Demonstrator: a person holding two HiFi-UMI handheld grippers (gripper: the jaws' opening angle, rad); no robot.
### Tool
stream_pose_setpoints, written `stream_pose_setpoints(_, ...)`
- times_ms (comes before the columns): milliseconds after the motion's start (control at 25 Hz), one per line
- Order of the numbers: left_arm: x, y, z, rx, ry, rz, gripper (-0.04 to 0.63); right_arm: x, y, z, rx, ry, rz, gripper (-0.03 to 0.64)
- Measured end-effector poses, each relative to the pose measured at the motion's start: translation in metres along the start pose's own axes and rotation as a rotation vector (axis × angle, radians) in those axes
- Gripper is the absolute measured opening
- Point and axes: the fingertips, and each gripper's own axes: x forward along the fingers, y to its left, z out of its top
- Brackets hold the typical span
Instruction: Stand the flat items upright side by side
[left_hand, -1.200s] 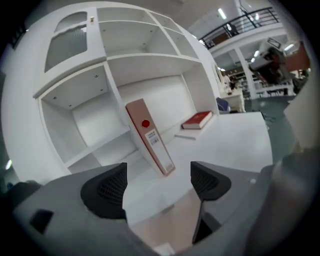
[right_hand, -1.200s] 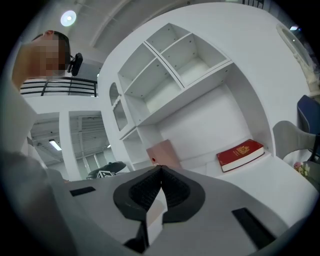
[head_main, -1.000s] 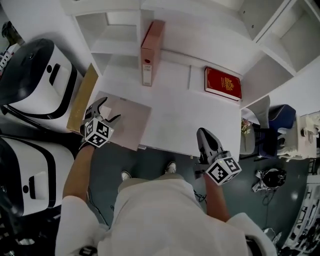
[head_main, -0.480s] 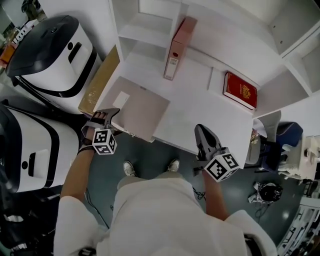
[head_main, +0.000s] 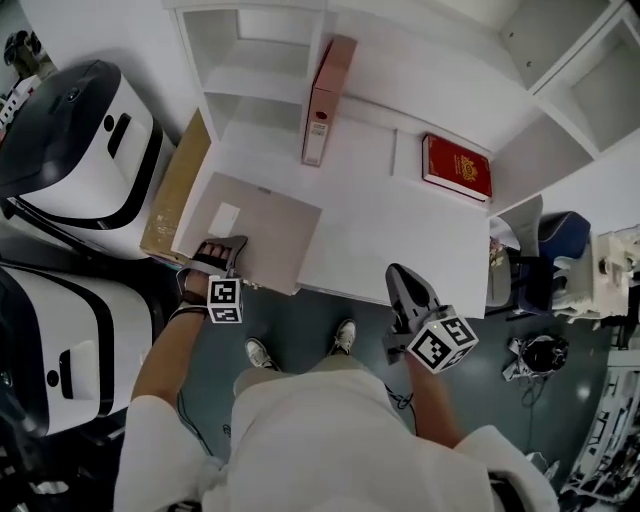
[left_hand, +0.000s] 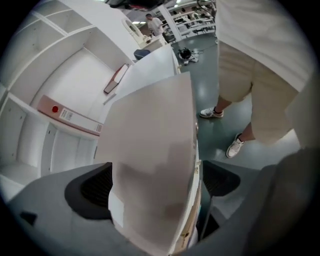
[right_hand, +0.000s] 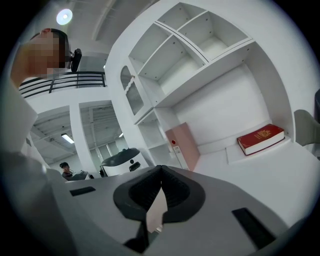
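The left gripper (head_main: 222, 247) has dropped to the near edge of the folder (head_main: 255, 225), and its fingers have just been opening: they now stand wide apart with the folder's edge between them and neither pad pressing on it, so the folder is straddled but not gripped. The folder lies flat on the desk (head_main: 390, 240) at its front left, its near edge seeming to reach just past the desk's front, which probably gives the fingers room to close above and below it. That looks like the start of a pick, with the tipping upright not yet begun. The right gripper (head_main: 400, 275) hangs over the desk's front edge, well away from the folder, fingers clenched on nothing. At the back a binder (head_main: 322, 105) already stands upright, the likely neighbour for the folder, and a red book (head_main: 457, 168) lies flat to its right. A cardboard sheet (head_main: 172, 195) leans by the desk's left side beside white machines (head_main: 85, 150). The desk between folder and binder is bare.
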Motion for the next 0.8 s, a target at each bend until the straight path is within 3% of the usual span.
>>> stream_pose_setpoints(120,0.017,0.005,0.001,0.024,0.033,-0.012,0.566,-0.006,0.001,-0.002,0.001,-0.008,-0.036,0.003)
stream_pose_setpoints(320,0.029,0.012,0.008,-0.069,0.0,0.036,0.571,-0.017,0.003,-0.005,0.001,-0.028,-0.093,0.003)
stream_pose_setpoints(600,0.012,-0.001,0.054,-0.201,-0.147,0.093,0.552,-0.035,-0.006,0.001,0.017,-0.087,-0.154,0.003)
stream_pose_setpoints(800,-0.006,0.012,0.09,-0.254,-0.232,0.109,0.514,-0.036,-0.017,0.014,0.021,-0.119,-0.15,0.003)
